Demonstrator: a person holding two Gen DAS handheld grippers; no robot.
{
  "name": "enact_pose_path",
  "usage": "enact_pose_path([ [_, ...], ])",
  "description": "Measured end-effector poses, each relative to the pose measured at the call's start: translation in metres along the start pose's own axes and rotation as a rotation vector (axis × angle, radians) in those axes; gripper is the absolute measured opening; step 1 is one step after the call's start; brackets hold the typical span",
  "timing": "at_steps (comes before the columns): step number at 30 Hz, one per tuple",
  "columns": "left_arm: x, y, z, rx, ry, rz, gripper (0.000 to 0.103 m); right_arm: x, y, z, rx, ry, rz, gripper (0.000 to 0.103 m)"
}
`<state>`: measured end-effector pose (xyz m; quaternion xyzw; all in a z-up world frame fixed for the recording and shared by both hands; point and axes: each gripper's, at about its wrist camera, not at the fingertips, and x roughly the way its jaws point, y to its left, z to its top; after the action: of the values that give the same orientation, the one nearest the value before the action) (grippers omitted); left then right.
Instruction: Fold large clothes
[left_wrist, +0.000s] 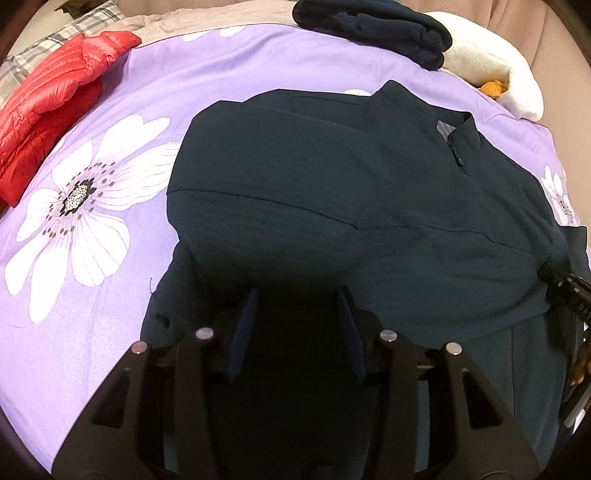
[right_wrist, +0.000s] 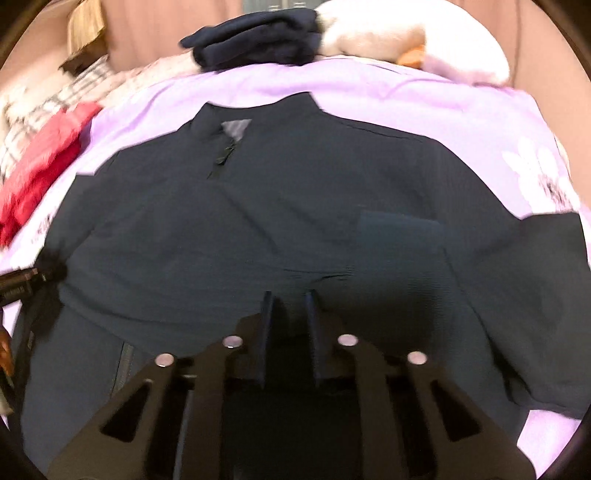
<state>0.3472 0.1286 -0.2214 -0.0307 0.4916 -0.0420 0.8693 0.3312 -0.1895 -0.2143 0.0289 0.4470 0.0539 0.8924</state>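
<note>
The lower hem of a dark jacket (left_wrist: 332, 192) is pinched in the half-closed left tongs (left_wrist: 299, 306) and the nearly shut right tongs (right_wrist: 288, 306). Ahead of both, it lies flat on the bed (left_wrist: 110, 280). Judged next: the hem carried toward the far collar (right_wrist: 236, 122).

Jacket (left_wrist: 332, 177): dark navy. Bedspread (left_wrist: 147, 92): lilac with white flower print. Puffer jacket (left_wrist: 55, 92): red. Folded garment (left_wrist: 369, 29): navy. Blanket (left_wrist: 487, 62): cream. Pillow (left_wrist: 44, 44): grey plaid.

Two tongs, left (left_wrist: 299, 299) and right (right_wrist: 288, 299); one dark jacket (left_wrist: 351, 192), one red puffer jacket (left_wrist: 55, 96), one folded navy garment (left_wrist: 373, 29).
</note>
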Motion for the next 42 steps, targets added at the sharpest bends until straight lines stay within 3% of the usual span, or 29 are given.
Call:
enact_pose_path([
  [4,0.000,-0.003,0.000,0.010,0.002,0.013,0.046,-0.009,-0.002,0.003,0.060,-0.027,0.019,0.022],
  [5,0.001,-0.003,0.000,0.012,0.003,0.015,0.046,-0.014,0.000,0.005,0.064,-0.056,0.026,0.034],
  [7,0.001,-0.004,0.000,0.015,0.004,0.019,0.046,-0.019,0.002,0.008,0.066,-0.093,0.018,0.045],
  [9,0.002,-0.004,-0.001,0.017,0.004,0.021,0.046,-0.019,0.001,0.014,0.067,-0.107,-0.001,0.045],
  [15,0.003,-0.006,-0.002,0.023,0.004,0.026,0.050,0.002,-0.021,0.010,0.060,-0.015,-0.107,0.045],
  [18,0.004,-0.008,-0.003,0.032,0.005,0.027,0.052,-0.002,-0.035,0.008,0.107,-0.022,-0.085,0.044],
  [22,0.004,-0.008,-0.003,0.031,0.006,0.025,0.052,-0.016,-0.030,0.010,0.104,-0.051,-0.147,0.044],
  [28,0.005,-0.009,-0.003,0.033,0.007,0.025,0.054,-0.037,0.006,0.003,-0.044,-0.119,-0.038,0.046],
  [33,0.005,-0.010,-0.002,0.043,0.013,0.030,0.054,-0.009,0.004,-0.011,-0.072,-0.007,-0.081,0.046],
  [40,0.000,-0.012,-0.004,0.032,0.035,0.046,0.057,-0.019,-0.015,-0.018,-0.025,-0.024,-0.110,0.052],
  [42,-0.008,-0.014,-0.008,0.037,0.027,0.045,0.064,-0.030,-0.016,-0.020,-0.003,-0.034,-0.107,0.052],
])
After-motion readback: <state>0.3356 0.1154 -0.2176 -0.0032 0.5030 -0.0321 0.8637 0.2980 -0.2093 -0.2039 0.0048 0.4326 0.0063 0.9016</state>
